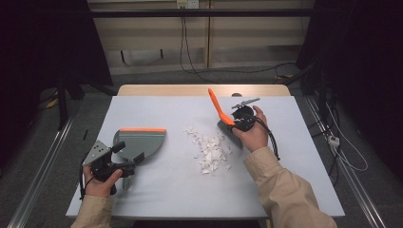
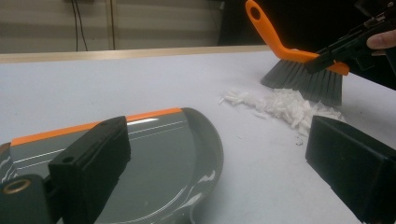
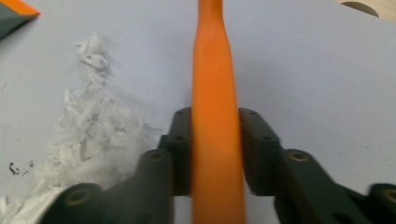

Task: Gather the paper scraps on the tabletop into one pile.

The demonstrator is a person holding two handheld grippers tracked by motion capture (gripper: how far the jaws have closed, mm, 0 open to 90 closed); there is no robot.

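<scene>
High view: right gripper [image 1: 237, 121] clamps brush [image 1: 219, 108] at right of scraps [image 1: 209, 148], bristles down, ready to sweep left. Dustpan [image 1: 140, 142] lies near left, its lip facing the scraps.

Left gripper view: left gripper [image 2: 212, 163] jaws apart, over dustpan [image 2: 154, 158] rear, likely to steady it.

Right gripper view: jaws squeeze the orange handle [image 3: 215, 140].

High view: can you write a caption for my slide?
Right tool grips the orange brush beside white scraps; left tool waits at the dustpan.

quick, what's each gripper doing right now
left gripper: jaws open, around the dustpan, not clamped.
right gripper: jaws shut on the brush handle.
</scene>
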